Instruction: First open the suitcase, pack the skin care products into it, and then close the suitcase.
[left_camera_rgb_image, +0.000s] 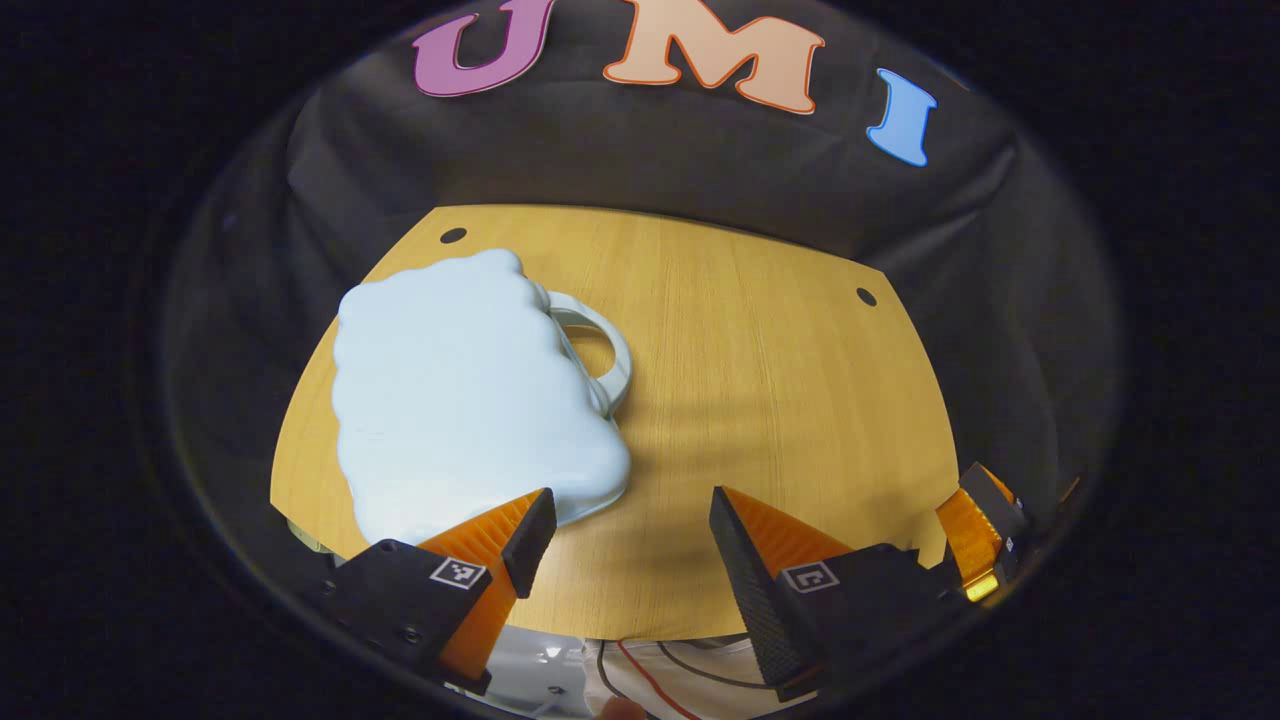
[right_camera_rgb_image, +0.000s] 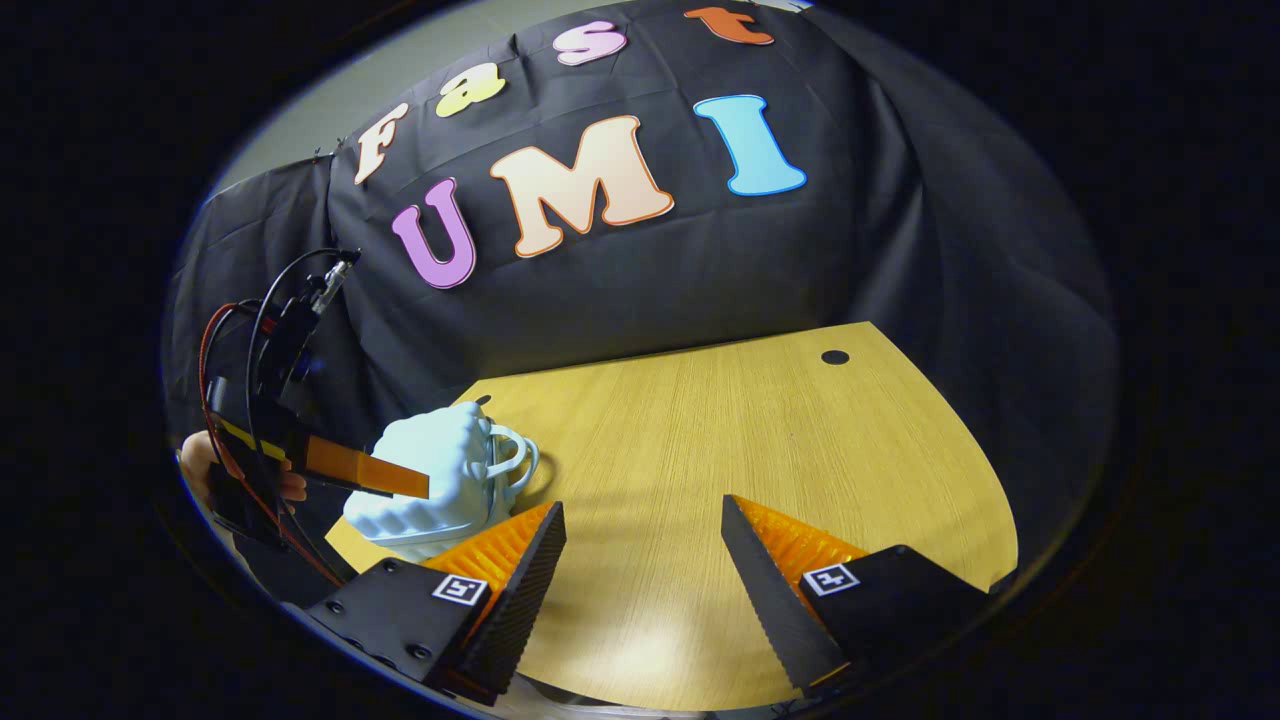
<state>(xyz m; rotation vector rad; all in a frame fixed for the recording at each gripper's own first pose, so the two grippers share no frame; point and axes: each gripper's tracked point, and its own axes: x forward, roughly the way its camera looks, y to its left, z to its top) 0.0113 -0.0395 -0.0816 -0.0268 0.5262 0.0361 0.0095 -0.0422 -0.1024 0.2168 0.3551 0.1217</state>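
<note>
A small pale blue suitcase (left_camera_rgb_image: 465, 395) with a bumpy shell and a white handle (left_camera_rgb_image: 600, 350) lies shut and flat on the left part of the wooden table (left_camera_rgb_image: 780, 400). My left gripper (left_camera_rgb_image: 630, 525) hovers open just in front of its near right corner, nothing between the fingers. In the right gripper view the suitcase (right_camera_rgb_image: 435, 485) sits at the table's left edge, and my right gripper (right_camera_rgb_image: 645, 530) is open and empty above the table's middle. The left gripper (right_camera_rgb_image: 375, 475), held by a hand, hangs over the suitcase there. The right gripper's orange finger (left_camera_rgb_image: 975, 530) shows at the far right.
Black cloth walls surround the table on the far and side edges. Two small dark holes (left_camera_rgb_image: 866, 297) mark the table's far corners. Red and black cables (right_camera_rgb_image: 240, 330) run from the left gripper. The table's right half (right_camera_rgb_image: 800, 450) is bare wood.
</note>
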